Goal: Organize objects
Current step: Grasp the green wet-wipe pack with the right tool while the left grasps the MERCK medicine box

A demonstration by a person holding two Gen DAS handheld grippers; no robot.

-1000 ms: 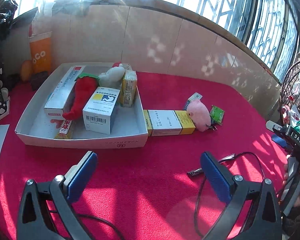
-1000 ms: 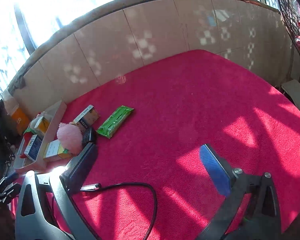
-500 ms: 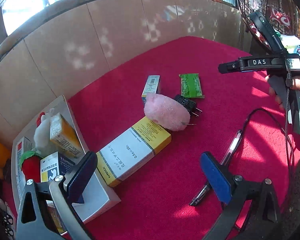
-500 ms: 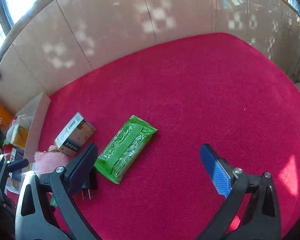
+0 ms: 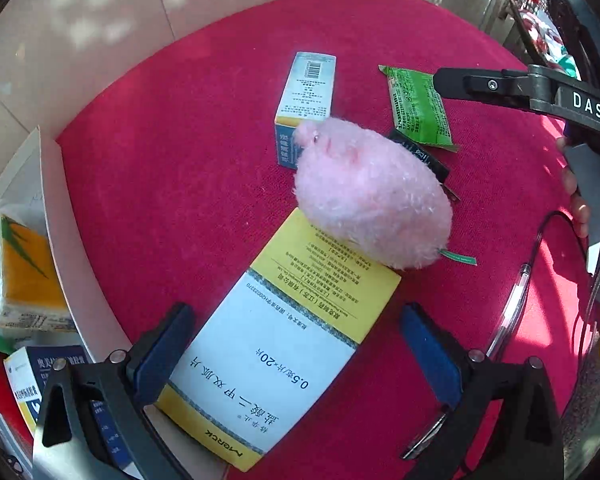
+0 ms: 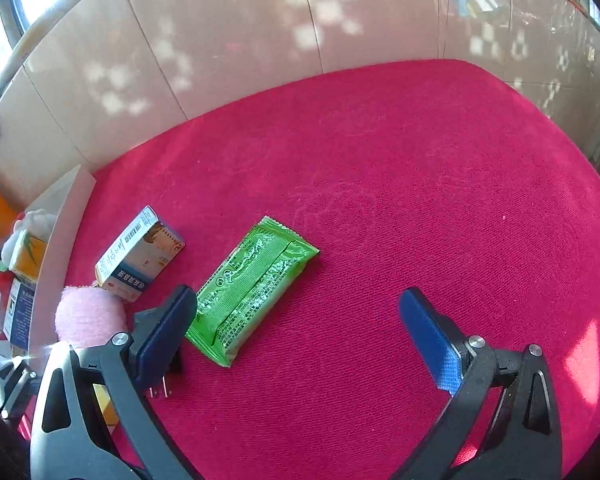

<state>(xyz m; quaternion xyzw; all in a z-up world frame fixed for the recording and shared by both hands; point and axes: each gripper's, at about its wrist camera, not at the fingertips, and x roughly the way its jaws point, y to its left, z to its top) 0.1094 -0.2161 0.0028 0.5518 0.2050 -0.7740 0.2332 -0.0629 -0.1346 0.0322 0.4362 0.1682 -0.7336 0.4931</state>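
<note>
**Both jaws wide over the scattered things on the red table**

The left gripper [image 5: 296,356] hangs low with its jaws spread apart, one blue pad on each side of the near end of the yellow and white medicine box [image 5: 284,340], which lies flat on the red table [image 5: 160,184]; whether the pads touch the box cannot be told; a clear pen [image 5: 508,312] lies just to the right of it; the pink plush toy [image 5: 370,200] rests on the far yellow end of that box; past the toy lie a black plug [image 5: 424,156], partly hidden, a small blue and white box [image 5: 306,96] and a green packet [image 5: 418,106]; at the left edge stands the white tray [image 5: 66,240], with an orange and white box [image 5: 20,268] and other cartons inside.

The right gripper [image 6: 300,332] is held by a hand [image 5: 578,200], its jaws likewise wide apart and gripping nothing; the green packet lies on the table just beyond its left pad, near the small blue and white box; the pink plush toy sits behind that pad; beyond everything rises a pale tiled wall [image 6: 260,40].
</note>
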